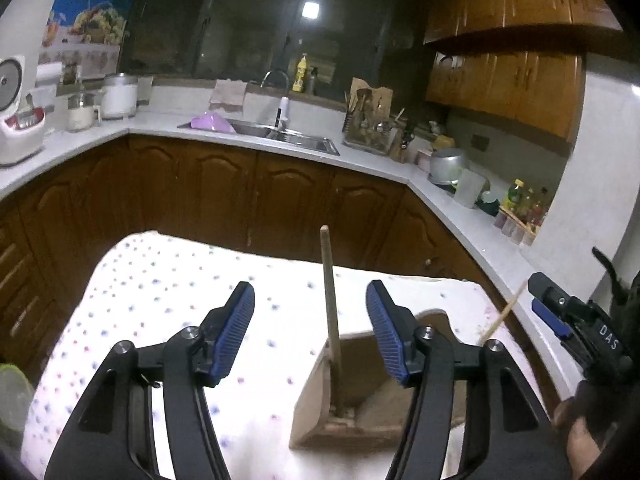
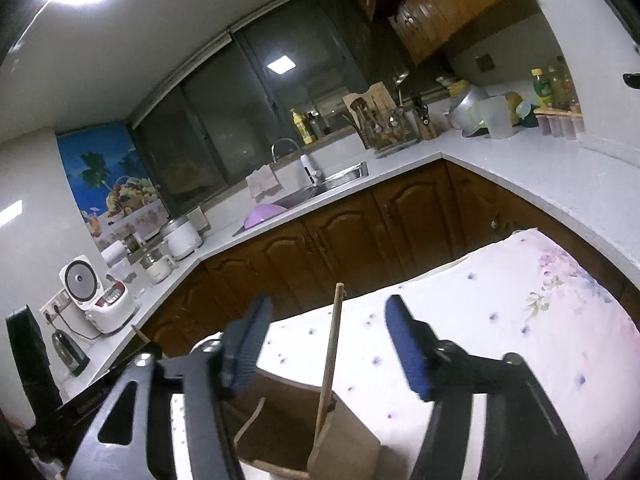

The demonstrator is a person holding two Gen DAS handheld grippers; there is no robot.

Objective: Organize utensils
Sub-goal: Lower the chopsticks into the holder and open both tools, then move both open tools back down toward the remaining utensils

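A brown wooden chopstick (image 1: 330,300) stands upright in an open cardboard box (image 1: 316,420) on the dotted tablecloth. My left gripper (image 1: 310,292) is open around the chopstick, and its blue pads (image 1: 236,332) stay clear of it. A paler chopstick (image 1: 504,316) leans at the box's right side, by my right gripper (image 1: 538,298). In the right wrist view, my right gripper (image 2: 328,308) is open with a chopstick (image 2: 330,348) rising between its jaws, untouched, its foot inside the box (image 2: 348,440). Another stick tip (image 2: 140,334) shows at the left.
The cloth-covered table (image 1: 168,280) sits in front of an L-shaped white counter (image 1: 372,160) over brown cabinets. On the counter are a sink (image 1: 288,136), a utensil rack (image 1: 372,128), a rice cooker (image 1: 16,128), a metal pot (image 1: 446,164) and bottles (image 1: 520,200).
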